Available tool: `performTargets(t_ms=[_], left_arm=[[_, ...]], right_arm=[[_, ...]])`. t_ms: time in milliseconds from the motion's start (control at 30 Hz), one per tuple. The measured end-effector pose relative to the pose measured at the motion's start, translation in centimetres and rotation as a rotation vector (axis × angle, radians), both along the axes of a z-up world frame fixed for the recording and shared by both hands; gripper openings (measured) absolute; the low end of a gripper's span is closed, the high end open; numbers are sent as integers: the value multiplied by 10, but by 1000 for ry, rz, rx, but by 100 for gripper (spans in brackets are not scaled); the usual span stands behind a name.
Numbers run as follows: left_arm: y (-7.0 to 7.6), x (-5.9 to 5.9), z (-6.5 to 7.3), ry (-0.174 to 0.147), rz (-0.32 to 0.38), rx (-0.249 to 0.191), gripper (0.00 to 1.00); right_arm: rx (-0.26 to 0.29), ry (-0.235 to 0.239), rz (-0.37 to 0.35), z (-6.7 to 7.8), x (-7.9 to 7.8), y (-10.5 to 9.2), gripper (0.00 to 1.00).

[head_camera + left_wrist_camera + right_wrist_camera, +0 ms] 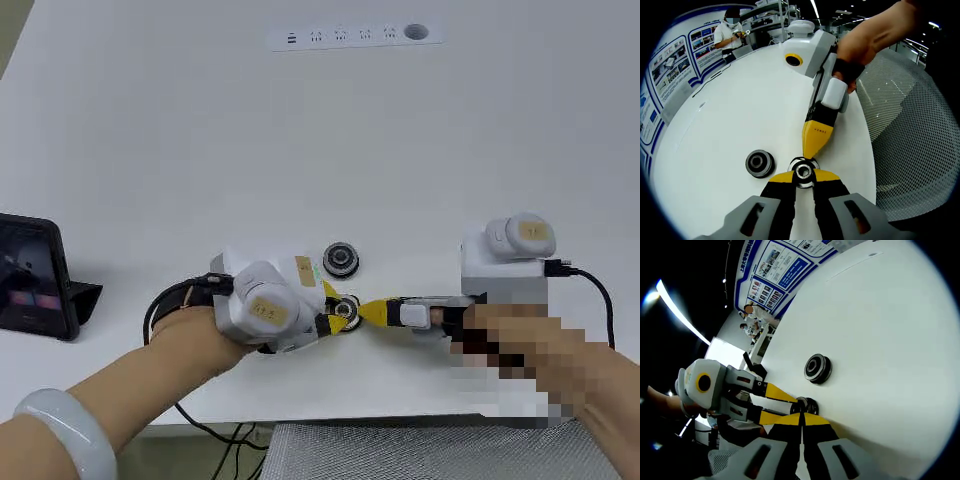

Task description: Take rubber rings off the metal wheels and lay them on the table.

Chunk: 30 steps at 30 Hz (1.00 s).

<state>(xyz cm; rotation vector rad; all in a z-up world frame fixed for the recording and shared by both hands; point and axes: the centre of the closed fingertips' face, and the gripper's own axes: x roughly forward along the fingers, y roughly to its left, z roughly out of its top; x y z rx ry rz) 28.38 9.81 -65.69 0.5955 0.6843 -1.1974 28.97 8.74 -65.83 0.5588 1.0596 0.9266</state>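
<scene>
- Head view: the left gripper point(337, 312) is held near the front edge of the white table point(200, 150). Its yellow jaws are closed on a small metal wheel point(349, 310).
- The right gripper point(372, 312) comes in from the right, and its yellow tips meet the same wheel from the opposite side.
- A second wheel point(341, 260) lies flat on the table just behind the two grippers, touching neither.
- A tablet point(30, 275) stands propped at the left edge, and a power strip point(355, 35) lies at the far side of the table.
- Left gripper view: the left gripper point(803, 175) clamps the wheel point(803, 171) between its two yellow tips, with the hub facing the camera.
- The right gripper point(810, 152) points down at it with its jaws pressed together, the tip touching the wheel's far rim.
- The second wheel point(760, 163) rests on the table to the left, a dark rubber ring point(749, 163) round its edge.
- Right gripper view: the right gripper point(801, 418) has its jaws drawn narrow, nearly touching, with the tips at the wheel point(807, 404). I cannot tell whether they pinch its ring.
- The left gripper point(794, 407) reaches in from the left, one jaw on either side of that wheel.
- The second wheel point(818, 368) sits beyond them on the table.
</scene>
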Motion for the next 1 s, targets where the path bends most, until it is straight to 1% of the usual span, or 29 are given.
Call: performTargets(t_ms=[300, 567, 600, 633, 667, 700, 733, 767, 800, 900, 1000], left_arm=[[0, 0, 0, 0, 2, -1, 13], [0, 0, 0, 0, 1, -2, 13], [0, 0, 0, 0, 1, -2, 13], [0, 0, 0, 0, 2, -2, 13], [0, 0, 0, 0, 2, -2, 13], [0, 0, 0, 1, 4, -3, 13], [0, 0, 0, 1, 3, -3, 13], [0, 0, 0, 1, 3, -3, 13], [0, 0, 0, 0, 3, -3, 13], [0, 0, 0, 0, 3, -2, 13], [0, 0, 0, -1, 6, -3, 13]], right_arm=[[13, -2, -1, 3, -1, 3, 1], [39, -2, -1, 8, -2, 10, 1], [72, 5, -2, 13, -3, 15, 1], [136, 6, -10, 24, -3, 22, 1], [162, 14, -44, 30, 2, 24, 1], [105, -1, -20, 25, 1, 21, 1], [79, -37, 4, 22, 1, 20, 1], [104, -9, -10, 24, 0, 22, 1], [109, -2, -12, 24, 0, 22, 1], [105, -2, -22, 23, 1, 18, 1], [88, -5, -29, 21, 2, 13, 1]])
